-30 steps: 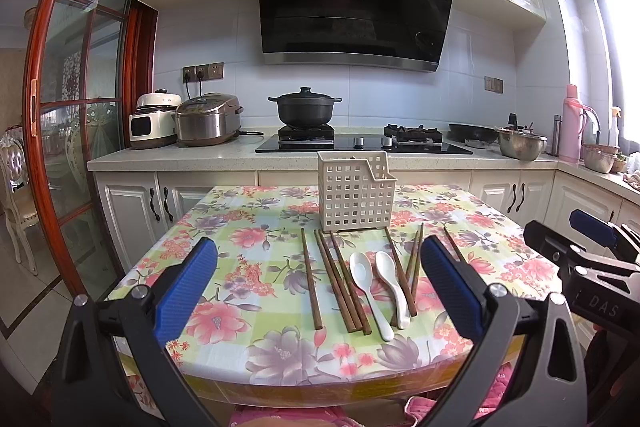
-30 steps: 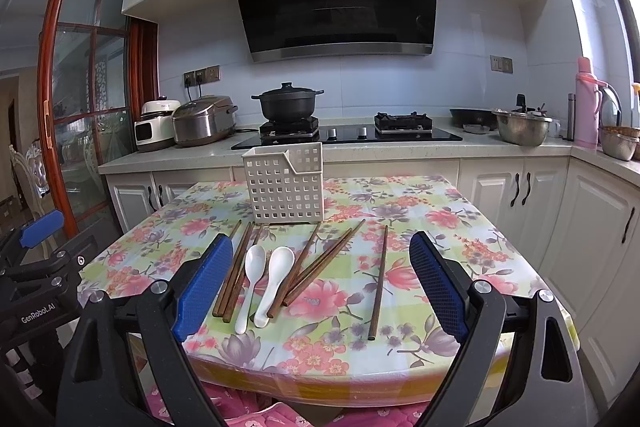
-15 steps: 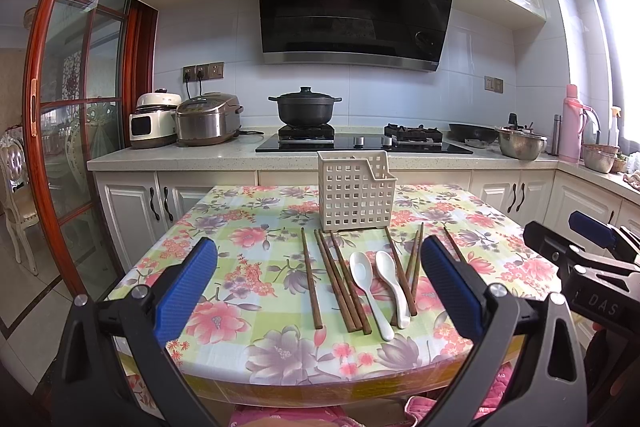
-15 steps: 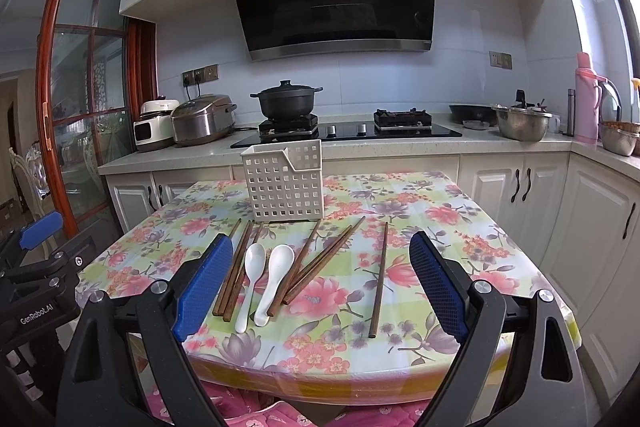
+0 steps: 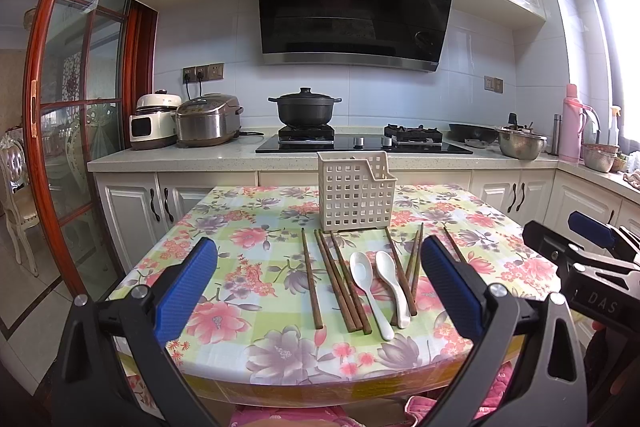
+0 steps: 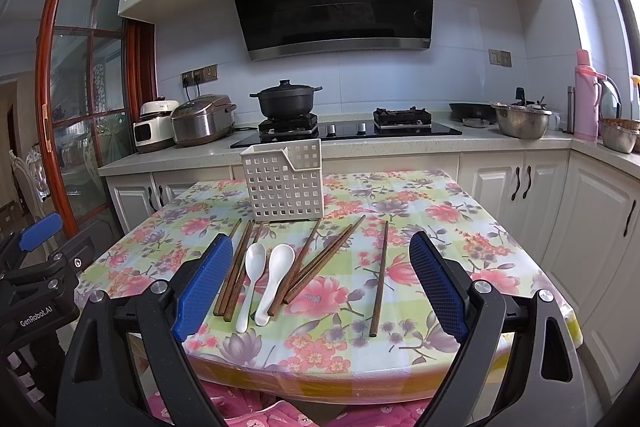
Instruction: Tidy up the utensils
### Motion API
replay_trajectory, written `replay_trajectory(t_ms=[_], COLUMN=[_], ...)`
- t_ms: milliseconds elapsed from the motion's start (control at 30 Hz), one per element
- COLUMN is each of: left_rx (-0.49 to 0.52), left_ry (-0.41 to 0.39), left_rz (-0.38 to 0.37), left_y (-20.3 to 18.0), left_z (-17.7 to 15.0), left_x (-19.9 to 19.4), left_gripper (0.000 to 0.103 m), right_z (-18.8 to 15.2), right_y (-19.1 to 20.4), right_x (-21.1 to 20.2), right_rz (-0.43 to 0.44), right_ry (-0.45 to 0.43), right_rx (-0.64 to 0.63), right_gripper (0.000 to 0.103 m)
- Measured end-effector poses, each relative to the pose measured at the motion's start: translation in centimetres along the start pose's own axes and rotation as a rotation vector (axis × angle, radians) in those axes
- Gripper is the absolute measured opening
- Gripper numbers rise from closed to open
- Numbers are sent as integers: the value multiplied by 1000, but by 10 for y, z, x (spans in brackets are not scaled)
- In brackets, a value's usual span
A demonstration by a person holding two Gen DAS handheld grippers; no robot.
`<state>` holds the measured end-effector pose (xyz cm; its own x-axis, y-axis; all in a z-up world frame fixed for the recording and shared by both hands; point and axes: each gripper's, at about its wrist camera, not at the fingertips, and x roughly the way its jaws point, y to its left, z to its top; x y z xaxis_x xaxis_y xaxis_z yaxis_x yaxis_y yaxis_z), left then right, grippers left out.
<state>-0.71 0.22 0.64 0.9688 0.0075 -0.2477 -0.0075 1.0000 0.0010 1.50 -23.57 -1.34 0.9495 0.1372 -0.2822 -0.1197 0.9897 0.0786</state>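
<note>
A white perforated utensil basket (image 5: 355, 195) stands upright at the far middle of the floral table (image 5: 224, 307); it also shows in the right wrist view (image 6: 285, 183). In front of it lie several brown chopsticks (image 5: 311, 283) (image 6: 377, 277) and two white spoons (image 5: 369, 291) (image 6: 276, 277). My left gripper (image 5: 320, 291) is open and empty, held above the table's near edge. My right gripper (image 6: 320, 287) is open and empty at the near edge too, to the right of the left one.
Behind the table runs a counter with white cabinets (image 5: 136, 203), rice cookers (image 5: 208, 121), a black pot (image 5: 306, 109) on the hob and steel bowls (image 6: 520, 119). A red-framed glass door (image 5: 60, 115) stands at the left. Pink fabric (image 6: 256, 411) lies below the table edge.
The right wrist view has shifted slightly; nothing on the table has moved. Both grippers stay open.
</note>
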Motion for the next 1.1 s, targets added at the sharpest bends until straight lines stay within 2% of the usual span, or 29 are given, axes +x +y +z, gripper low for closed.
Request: replay_trajectory(t_ms=[1100], left_rx=[2], left_ry=[1], left_rz=[-2], left_y=[-1], left_z=[-2], left_x=[-2], left_gripper=[99], right_z=[-3], right_y=[0], right_x=[1], right_rz=[-4], right_ry=[17], right_rx=[11], right_gripper=[85])
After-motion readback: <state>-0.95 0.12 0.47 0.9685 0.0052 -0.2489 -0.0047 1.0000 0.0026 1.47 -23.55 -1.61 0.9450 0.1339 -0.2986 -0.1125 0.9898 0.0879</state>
